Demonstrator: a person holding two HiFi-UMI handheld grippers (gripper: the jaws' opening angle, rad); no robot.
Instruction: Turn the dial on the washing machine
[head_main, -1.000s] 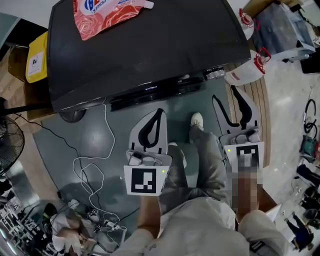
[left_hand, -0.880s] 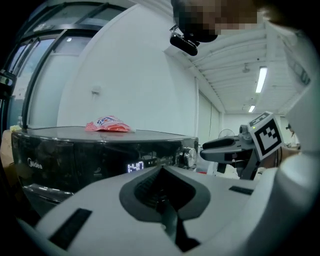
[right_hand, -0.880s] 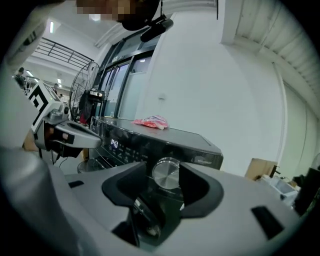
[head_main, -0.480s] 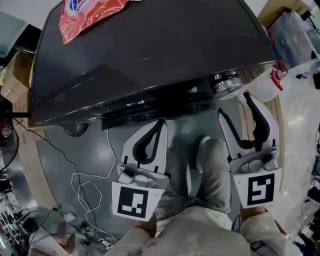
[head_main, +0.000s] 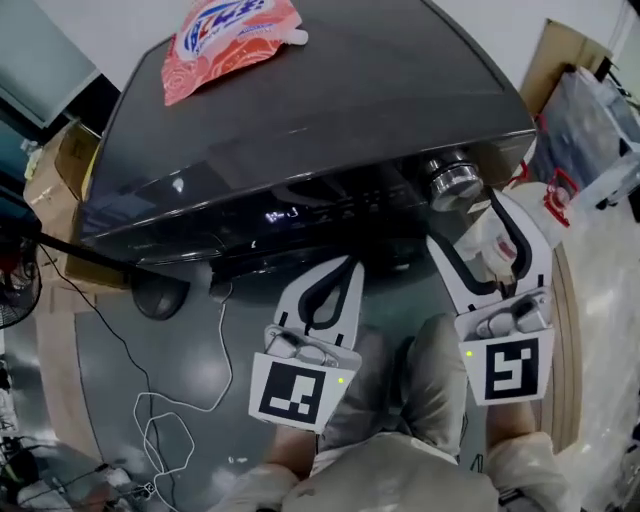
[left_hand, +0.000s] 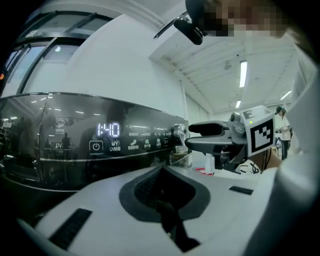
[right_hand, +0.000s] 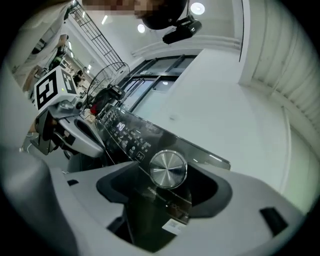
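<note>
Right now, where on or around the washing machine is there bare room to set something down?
The washing machine's dark top is bare from the red detergent pouch at its far left corner to the front edge above the dial. Crowded: cables on the floor front left, bags on the right.

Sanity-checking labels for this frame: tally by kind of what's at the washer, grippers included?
washing machine: 1
dial: 1
pink pouch: 1
grippers: 2, the left gripper and the right gripper
Total: 5
</note>
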